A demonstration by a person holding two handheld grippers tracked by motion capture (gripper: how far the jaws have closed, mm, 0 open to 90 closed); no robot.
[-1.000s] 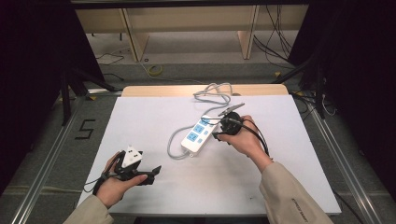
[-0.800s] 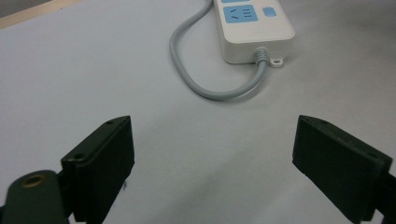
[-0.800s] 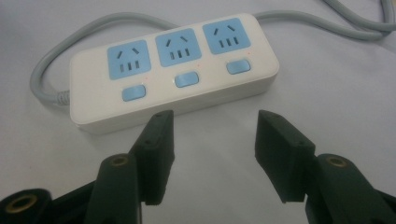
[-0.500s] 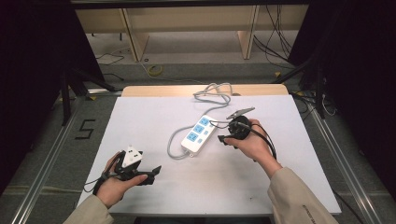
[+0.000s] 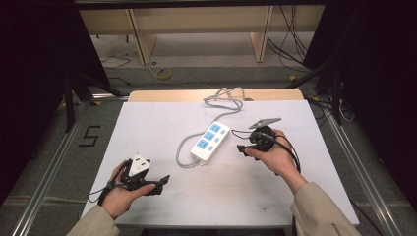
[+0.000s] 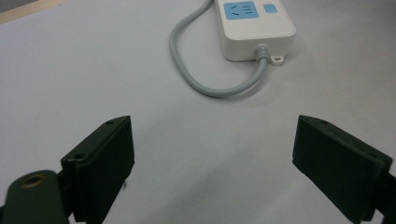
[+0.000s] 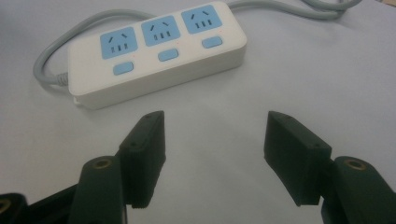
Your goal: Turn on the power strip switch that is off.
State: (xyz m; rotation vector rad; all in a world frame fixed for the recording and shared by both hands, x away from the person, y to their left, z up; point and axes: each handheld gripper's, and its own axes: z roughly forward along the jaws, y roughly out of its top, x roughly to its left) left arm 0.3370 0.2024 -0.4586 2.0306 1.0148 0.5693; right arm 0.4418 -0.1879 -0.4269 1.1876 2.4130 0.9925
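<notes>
The power strip (image 5: 210, 141), long axis running 1-to-7 o'clock, lies just at 9 o'clock of the nearer, empty, wide-open right gripper (image 5: 244, 148); the left gripper (image 5: 164, 181) is also wide open.

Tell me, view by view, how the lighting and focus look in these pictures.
High view: the white table is evenly lit, the surroundings fall into near black, and the picture is slightly soft. Left gripper view: the power strip is fairly crisp, the near jaws softer. Right gripper view: even light, a faint shadow beneath the power strip, no glare.
</notes>
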